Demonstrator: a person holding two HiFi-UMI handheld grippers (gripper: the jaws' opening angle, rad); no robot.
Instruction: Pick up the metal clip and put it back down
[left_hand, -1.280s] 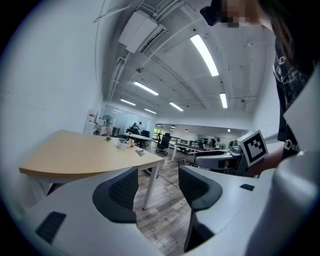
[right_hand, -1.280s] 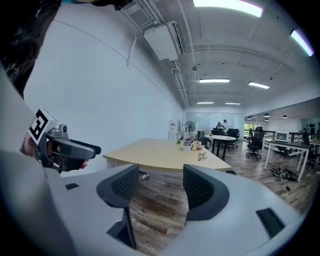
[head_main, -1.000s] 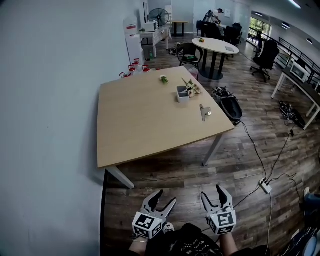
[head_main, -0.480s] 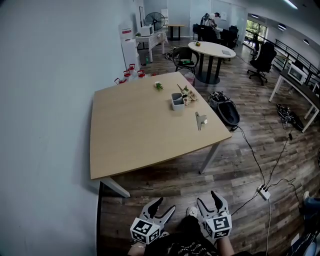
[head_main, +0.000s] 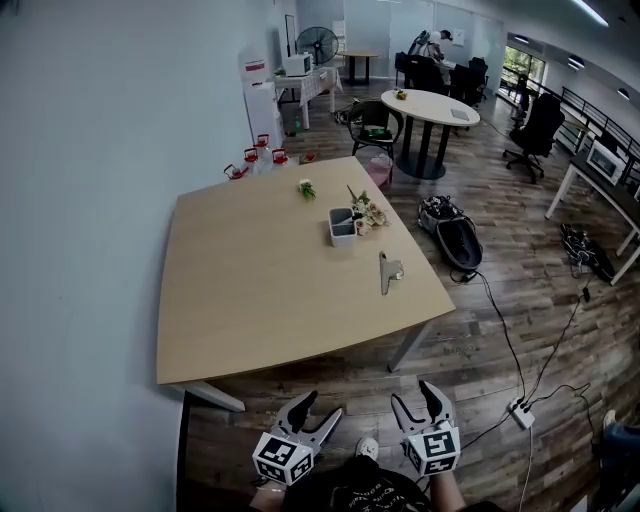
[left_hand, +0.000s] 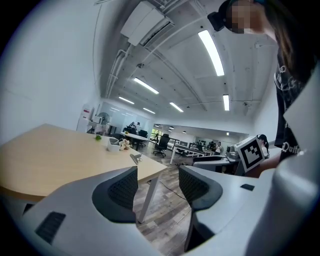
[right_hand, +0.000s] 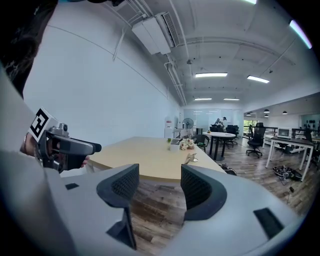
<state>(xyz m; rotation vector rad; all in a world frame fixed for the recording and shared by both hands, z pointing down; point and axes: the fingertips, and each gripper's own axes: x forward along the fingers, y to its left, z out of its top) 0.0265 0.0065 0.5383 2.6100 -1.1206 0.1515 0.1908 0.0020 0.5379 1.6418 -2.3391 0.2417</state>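
The metal clip lies flat near the right edge of the wooden table; it shows small in the left gripper view as the clip and in the right gripper view as the clip. Both grippers hang low by the person's body, well short of the table's near edge. My left gripper is open with nothing between its jaws, and so is my right gripper. From the left gripper view the left gripper looks across the table corner; the right gripper faces the table's front.
A white pot with flowers beside it stands behind the clip, and a small green sprig farther back. A black bag and cables lie on the wood floor right of the table. A wall runs along the left.
The table has come nearer and shifted left in the head view as the person steps toward it. Both grippers stay open and low.
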